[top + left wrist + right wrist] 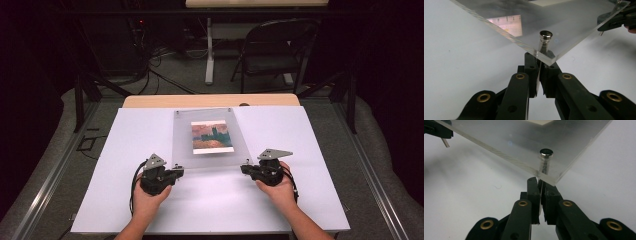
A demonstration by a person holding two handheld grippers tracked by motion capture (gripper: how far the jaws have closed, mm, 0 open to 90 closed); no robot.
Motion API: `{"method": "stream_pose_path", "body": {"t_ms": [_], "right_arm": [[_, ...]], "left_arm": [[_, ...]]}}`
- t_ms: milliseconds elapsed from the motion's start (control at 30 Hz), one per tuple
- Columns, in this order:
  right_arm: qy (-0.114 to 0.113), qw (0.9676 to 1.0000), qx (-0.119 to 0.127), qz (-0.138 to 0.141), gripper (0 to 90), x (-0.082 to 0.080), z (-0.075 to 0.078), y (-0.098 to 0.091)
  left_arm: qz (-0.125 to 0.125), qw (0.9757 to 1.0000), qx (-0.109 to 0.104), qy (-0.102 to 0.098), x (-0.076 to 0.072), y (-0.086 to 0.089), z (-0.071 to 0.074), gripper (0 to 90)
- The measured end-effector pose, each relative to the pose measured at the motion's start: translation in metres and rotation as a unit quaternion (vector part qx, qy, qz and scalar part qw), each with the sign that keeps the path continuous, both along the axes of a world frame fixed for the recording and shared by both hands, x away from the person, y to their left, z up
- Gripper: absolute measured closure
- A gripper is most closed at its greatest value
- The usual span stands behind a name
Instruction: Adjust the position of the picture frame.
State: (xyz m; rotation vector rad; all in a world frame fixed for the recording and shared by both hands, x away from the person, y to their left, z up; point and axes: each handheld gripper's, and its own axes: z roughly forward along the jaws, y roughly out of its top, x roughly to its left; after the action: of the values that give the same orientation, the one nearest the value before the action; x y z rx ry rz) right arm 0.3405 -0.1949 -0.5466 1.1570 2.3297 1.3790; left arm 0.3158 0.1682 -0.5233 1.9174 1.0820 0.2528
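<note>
Holding the near edge of a clear acrylic panel (pixel 207 137) off the white tabletop (pixel 125 200), the two grippers work as a pair. The left gripper (pixel 176 171) has its fingers (pixel 532 67) pressed together on the lower end of a metal standoff (pixel 545 37) that passes through the panel's near-left corner. The right gripper (pixel 245 169) pinches the matching standoff (pixel 546 153) at the near-right corner in the same way, its fingers (pixel 534 192) all but touching with the thin pin between them.

The panel sits in the middle of the tabletop, with a small painted print (pixel 212 137) under or inside it. Both gripper views show its near edge above the white surface with open space beneath. Its far edge, with two more standoffs, seems to rest down near the tabletop's wooden back strip (pixel 210 100), though the high view is too coarse to be sure.

As for progress, both corner grips look secure and the front of the frame appears lifted, so the pickup is judged done. What is left is likely the carry or tilt itself: raising the far edge clear, or swinging the panel up. The print lies roughly centred, and nothing else on the tabletop has been touched.
</note>
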Motion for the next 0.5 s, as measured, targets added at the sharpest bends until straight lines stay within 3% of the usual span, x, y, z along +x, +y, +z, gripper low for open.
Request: {"method": "stream_pose_path", "body": {"t_ms": [500], "right_arm": [[-0.005, 0.9999, -0.003, -0.015, 85.7, 0.004, 0.0, -0.004]], "left_arm": [[-0.002, 0.9999, 0.007, 0.009, 0.024, -0.007, -0.005, 84.3]]}}
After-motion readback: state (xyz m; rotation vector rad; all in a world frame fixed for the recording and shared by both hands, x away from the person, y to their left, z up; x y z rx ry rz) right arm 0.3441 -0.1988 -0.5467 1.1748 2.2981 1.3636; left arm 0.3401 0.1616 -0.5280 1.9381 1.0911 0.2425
